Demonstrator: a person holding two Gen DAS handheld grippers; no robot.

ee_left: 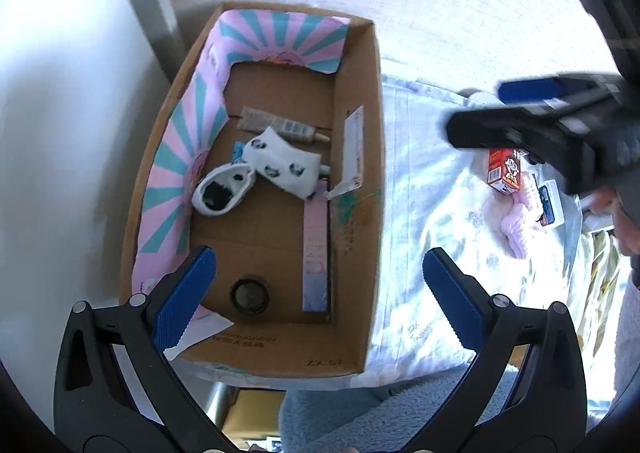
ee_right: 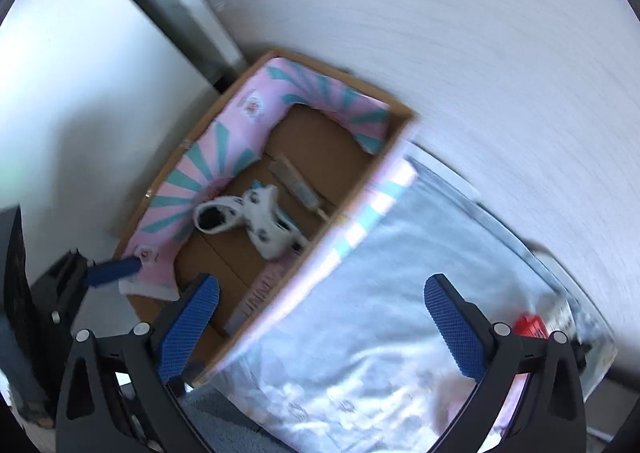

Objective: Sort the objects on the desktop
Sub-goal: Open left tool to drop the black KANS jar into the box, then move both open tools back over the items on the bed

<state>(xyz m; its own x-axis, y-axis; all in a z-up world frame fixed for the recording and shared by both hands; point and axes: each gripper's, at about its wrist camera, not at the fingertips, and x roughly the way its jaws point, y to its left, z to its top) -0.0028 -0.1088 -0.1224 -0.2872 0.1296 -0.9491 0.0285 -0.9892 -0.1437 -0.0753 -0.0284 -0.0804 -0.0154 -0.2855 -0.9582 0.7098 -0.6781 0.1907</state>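
An open cardboard box lined with pink and teal striped paper stands on a pale patterned cloth. Inside lie white panda-print socks, a beige tube, a long pink carton and a black round jar. My left gripper hovers open over the box's near end, holding nothing. My right gripper is open and empty above the box's right wall and the cloth. A small red carton lies on the cloth to the right.
A fluffy pink item and a blue-and-white pack lie beside the red carton. A white wall and a grey post stand behind the box. Light-blue fleece shows at the near table edge.
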